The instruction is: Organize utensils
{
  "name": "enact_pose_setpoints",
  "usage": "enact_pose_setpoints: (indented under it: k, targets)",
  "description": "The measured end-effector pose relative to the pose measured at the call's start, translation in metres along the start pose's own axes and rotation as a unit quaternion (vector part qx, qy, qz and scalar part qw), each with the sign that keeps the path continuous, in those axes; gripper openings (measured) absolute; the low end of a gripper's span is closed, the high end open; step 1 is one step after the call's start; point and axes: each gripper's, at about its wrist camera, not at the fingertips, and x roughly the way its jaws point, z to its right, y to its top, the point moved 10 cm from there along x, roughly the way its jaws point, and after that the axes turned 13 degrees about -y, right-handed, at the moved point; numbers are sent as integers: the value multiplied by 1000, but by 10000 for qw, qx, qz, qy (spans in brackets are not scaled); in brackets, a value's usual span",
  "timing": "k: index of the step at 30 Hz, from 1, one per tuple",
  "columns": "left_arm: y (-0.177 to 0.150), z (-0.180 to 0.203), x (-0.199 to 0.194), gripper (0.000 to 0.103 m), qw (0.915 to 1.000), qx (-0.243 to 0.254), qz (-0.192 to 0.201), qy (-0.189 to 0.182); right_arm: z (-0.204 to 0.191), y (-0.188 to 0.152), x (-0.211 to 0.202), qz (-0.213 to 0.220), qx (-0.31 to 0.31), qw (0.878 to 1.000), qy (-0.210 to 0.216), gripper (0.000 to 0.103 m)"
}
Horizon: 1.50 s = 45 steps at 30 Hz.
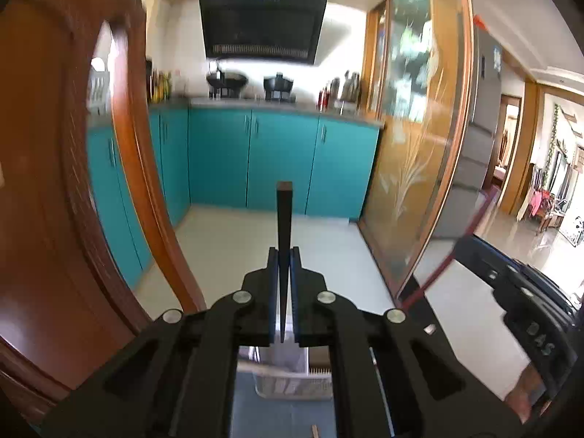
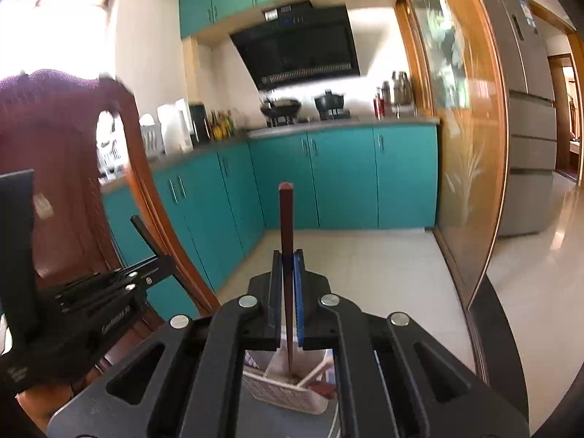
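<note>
My left gripper (image 1: 284, 252) is shut on a black chopstick (image 1: 284, 215) that stands upright, thick end up, its thin tip over a white perforated utensil basket (image 1: 292, 383) seen below between the jaws. My right gripper (image 2: 288, 255) is shut on a reddish-brown chopstick (image 2: 286, 226), also upright, its tip reaching down into a white utensil basket (image 2: 288, 394) that holds other utensils. The left gripper (image 2: 149, 273) with its black chopstick (image 2: 146, 233) also shows at the left of the right wrist view.
A brown wooden chair back (image 1: 54, 182) rises close on the left, also in the right wrist view (image 2: 65, 182). Teal kitchen cabinets (image 1: 281, 160), a stove with pots (image 2: 303, 107), a glass sliding door (image 1: 412, 146) and a fridge (image 2: 525, 127) lie beyond. A blue table surface (image 1: 281, 416) lies under the basket.
</note>
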Motion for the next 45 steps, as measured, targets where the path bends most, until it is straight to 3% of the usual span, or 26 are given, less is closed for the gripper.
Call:
enact_pose_setpoints:
  k: [6, 10, 12, 14, 16, 18, 20, 23, 26, 27, 30, 33, 35, 41, 45]
  targets:
    - [-43, -17, 21, 9, 9992, -93, -390, 53, -17, -48, 26, -219, -514, 9984, -27, 7]
    - [-47, -20, 13, 22, 9993, -39, -378, 51, -16, -50, 10, -64, -497, 9987, -25, 26]
    - [-46, -18, -2, 34, 9997, 6, -243, 52, -13, -43, -12, 153, -451, 9989, 39, 34]
    - [-50, -13, -21, 42, 9999, 79, -130, 53, -9, -39, -40, 398, -392, 9983, 190, 47]
    - [-61, -6, -46, 55, 9998, 197, -1, 84, -7, -47, -71, 574, -409, 9965, 441, 68]
    - [-81, -6, -66, 68, 9992, 232, 136, 301, -3, -68, -90, 590, -525, 9954, 546, 69]
    - [-109, -5, -77, 69, 9988, 250, 72, 411, 3, -94, -93, 368, -660, 9958, 510, 70]
    - [-158, -5, -88, 69, 9991, 228, -152, 335, 20, -156, -69, -520, -734, 9957, 199, 70]
    - [-199, -3, -94, 72, 9990, 132, -395, 160, 29, -224, -34, -1718, -546, 9835, 164, 70]
    - [-211, -4, -96, 73, 9986, 126, -492, 168, 29, -236, -24, -1942, -534, 9794, 123, 68]
    - [-258, -4, -99, 73, 9949, 140, -985, 149, 23, -272, 6, -2515, -591, 9660, -103, 55]
    - [-284, -6, -102, 73, 9916, 59, -1286, 139, 8, -304, 31, -2973, -697, 9519, -247, 43]
    - [-294, -8, -105, 73, 9898, -23, -1423, 106, -4, -316, 46, -3200, -739, 9441, -296, 41]
    - [-317, 4, -102, 73, 9847, -59, -1741, 1, -26, -313, 66, -3135, -867, 9445, -467, 37]
    - [-327, 18, -100, 73, 9827, 93, -1848, -61, -29, -311, 71, -3053, -1038, 9452, -510, 11]
